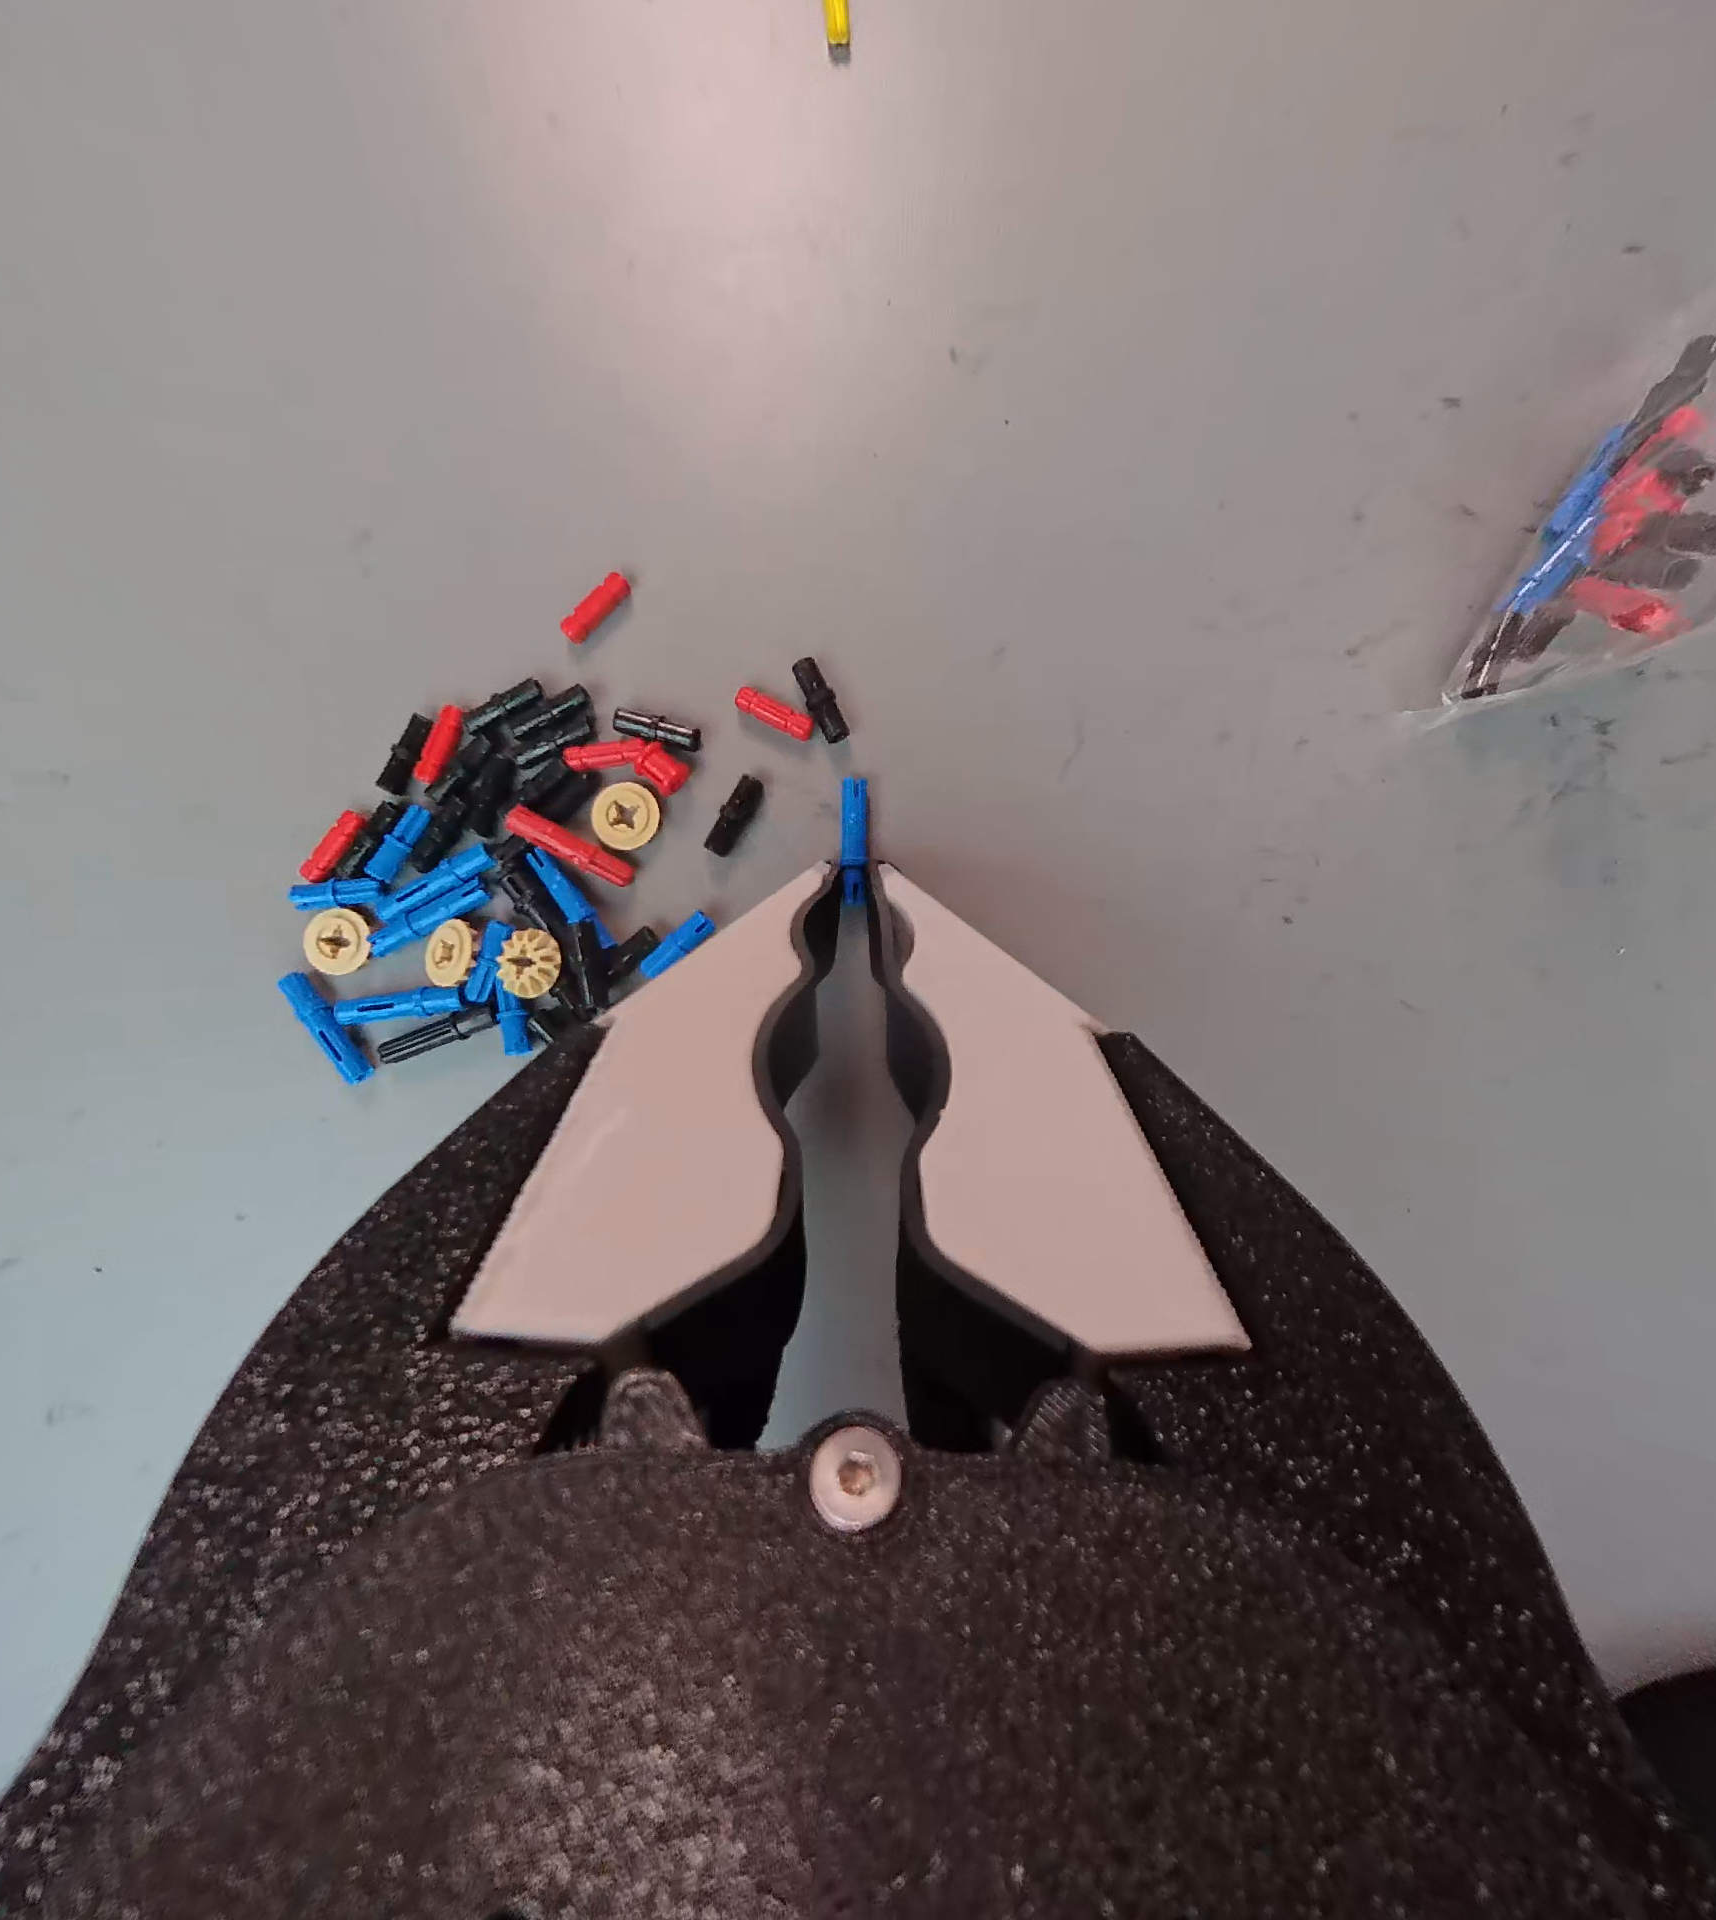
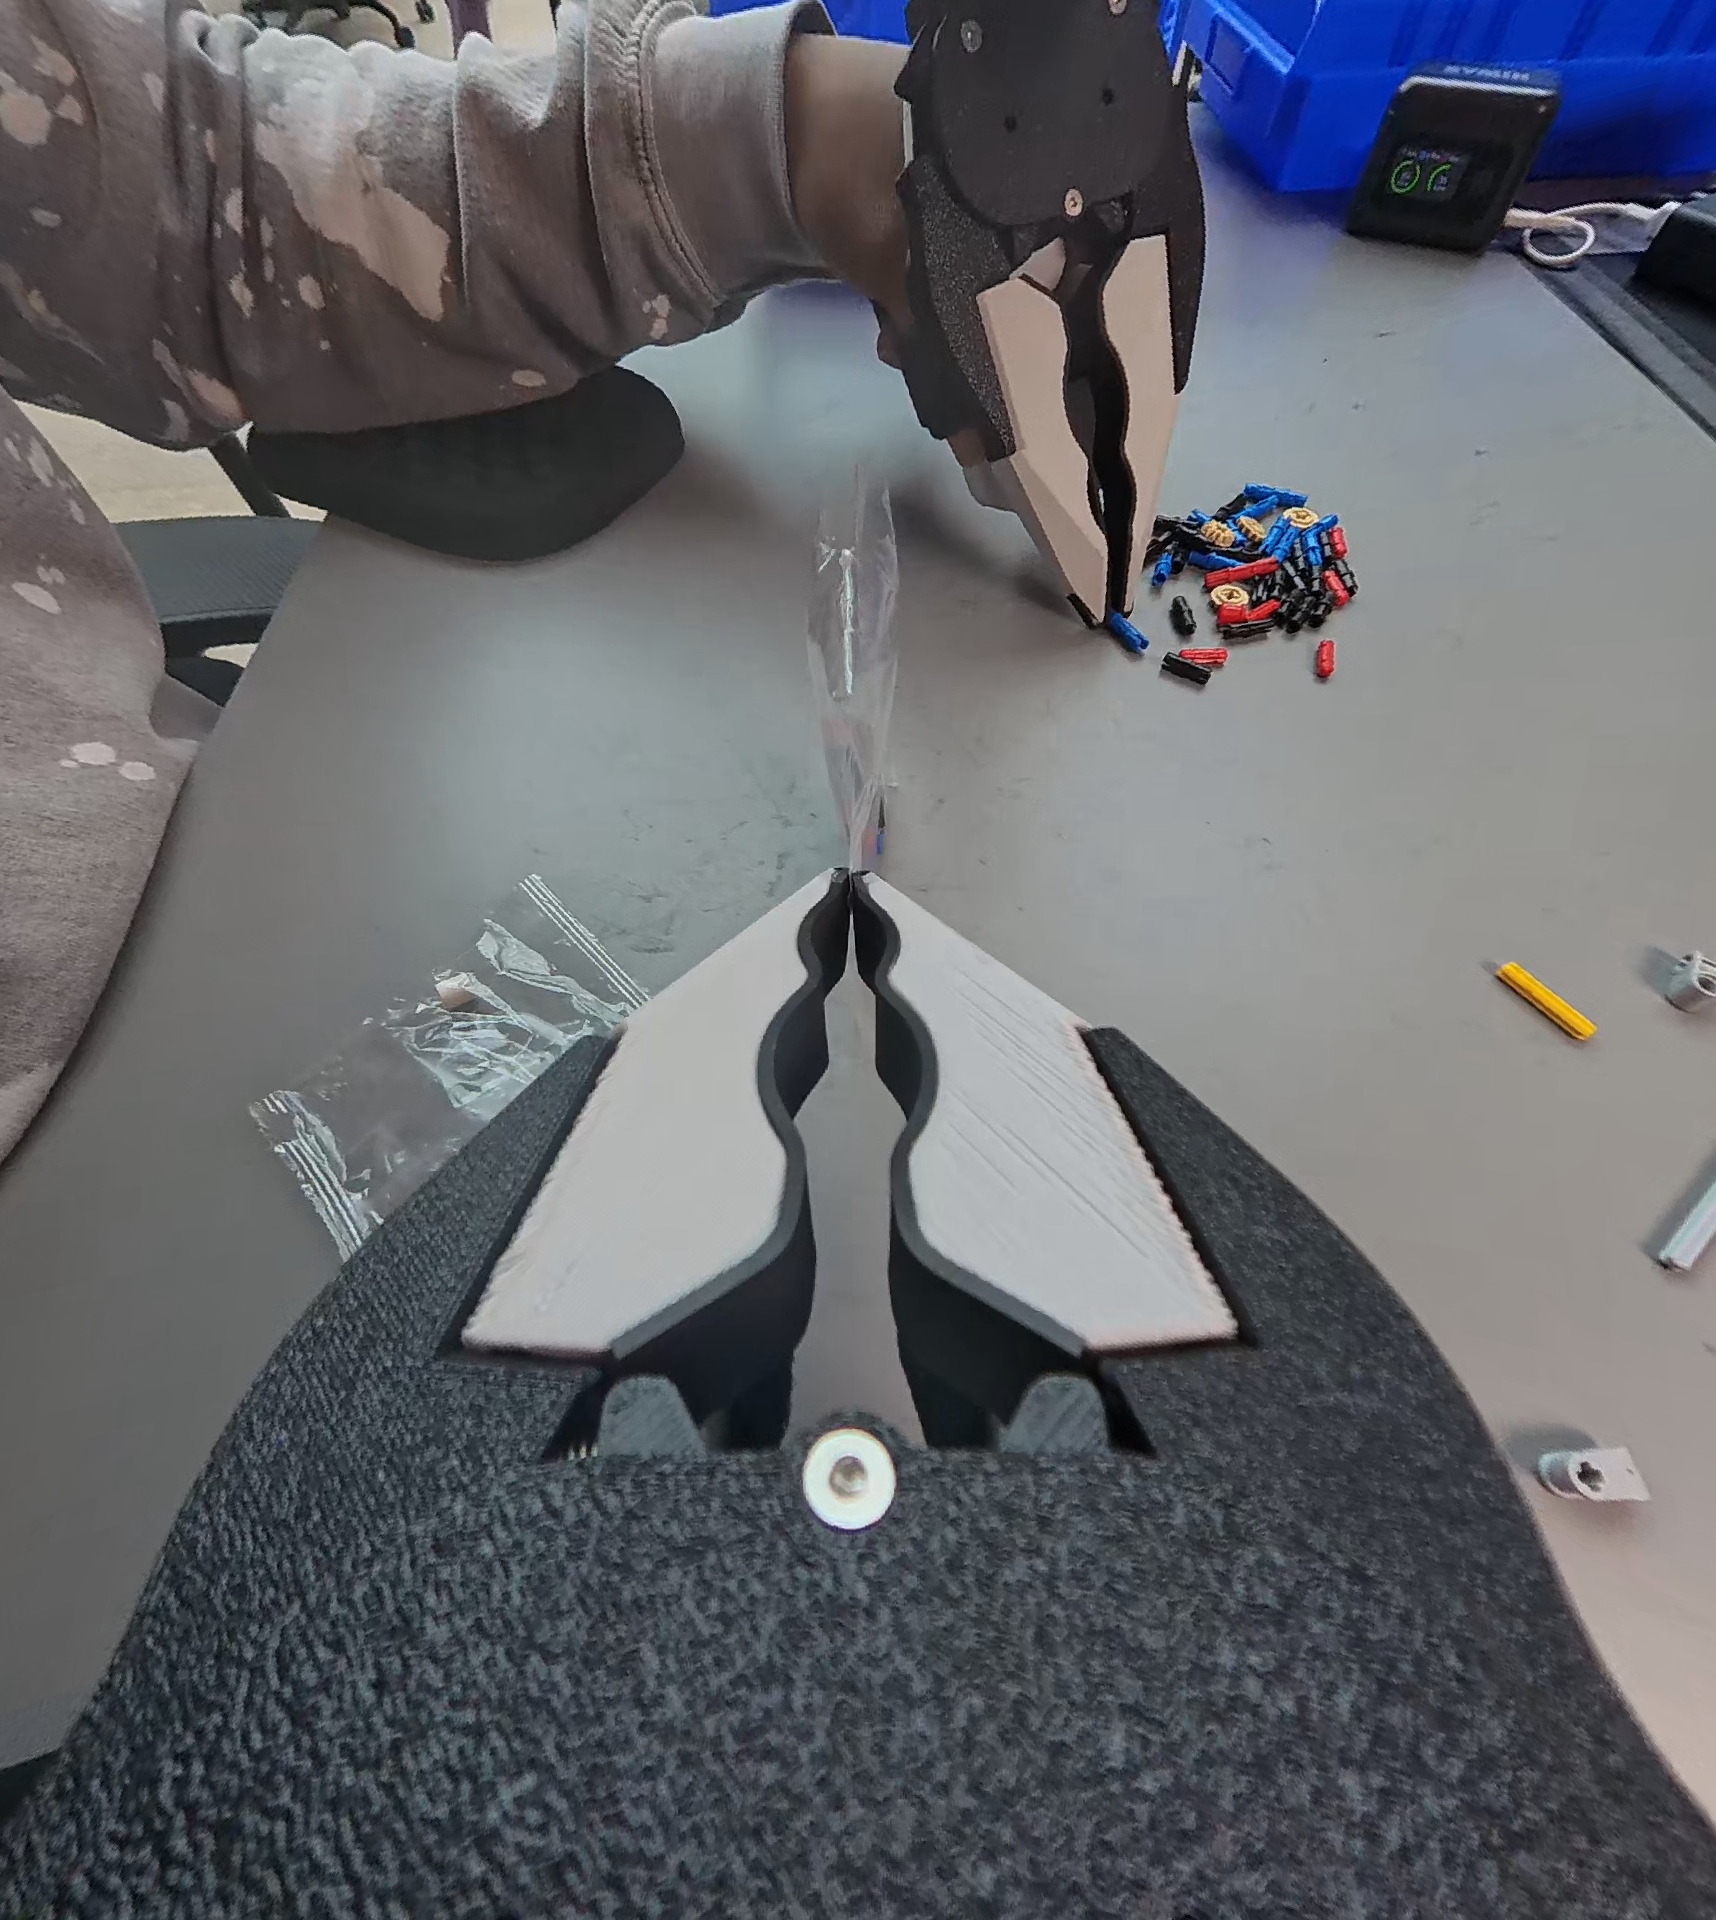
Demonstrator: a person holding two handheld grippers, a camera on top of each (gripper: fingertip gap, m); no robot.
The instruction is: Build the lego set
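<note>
My left gripper (image 1: 852,878) is shut on one end of a blue pin (image 1: 853,826), with its tips down at the grey table. A pile of blue, black and red pins with tan gears (image 1: 480,862) lies just to its left. In the right wrist view the left gripper (image 2: 1103,615) stands beside the same pile (image 2: 1259,566) with the blue pin (image 2: 1127,631) at its tips. My right gripper (image 2: 851,881) is shut on the edge of a clear plastic bag (image 2: 852,644) and holds it up. The bag with pins inside also shows in the left wrist view (image 1: 1612,540).
An empty clear bag (image 2: 438,1049) lies left of my right gripper. A yellow axle (image 2: 1545,1001) and several grey pieces (image 2: 1706,1205) lie at the right. A blue bin (image 2: 1456,73) and a black device with a screen (image 2: 1446,156) stand at the back. A person's sleeve (image 2: 314,208) reaches over the table. Some 20 centimeters of space lies between my two pairs of fingers.
</note>
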